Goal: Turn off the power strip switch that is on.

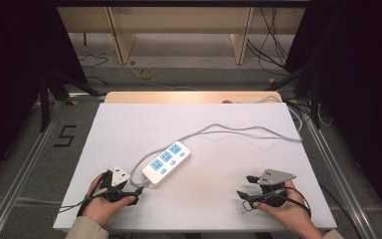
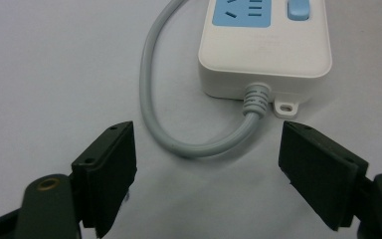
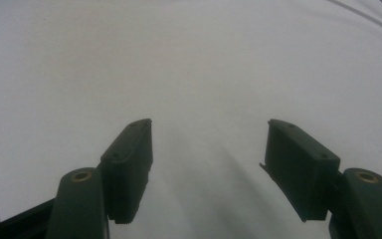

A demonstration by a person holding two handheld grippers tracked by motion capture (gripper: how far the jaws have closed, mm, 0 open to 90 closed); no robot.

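One power strip (image 1: 166,163) lies on the white table (image 1: 129,129), a little left of the middle, with its long side running on a slant from near left to far right. It is white, with three blue socket faces in a row and small blue switches beside them (three can be counted in the high view). One grey cord (image 1: 238,130) leaves its near end, curls in a tight loop just beside that end, then runs off across the table to the far right edge. A small white mounting tab (image 2: 285,107) sticks out next to where the cord comes out.

There are two grippers, one in each hand. The left gripper (image 1: 133,195) rests close to the strip's near end, its jaws spread wide and holding nothing; in the left gripper view the cord's loop lies on the table just ahead of the gap between them, touching neither. The right gripper (image 1: 246,186) sits well apart from the strip at the near right, jaws likewise wide apart and empty, with bare table in front.
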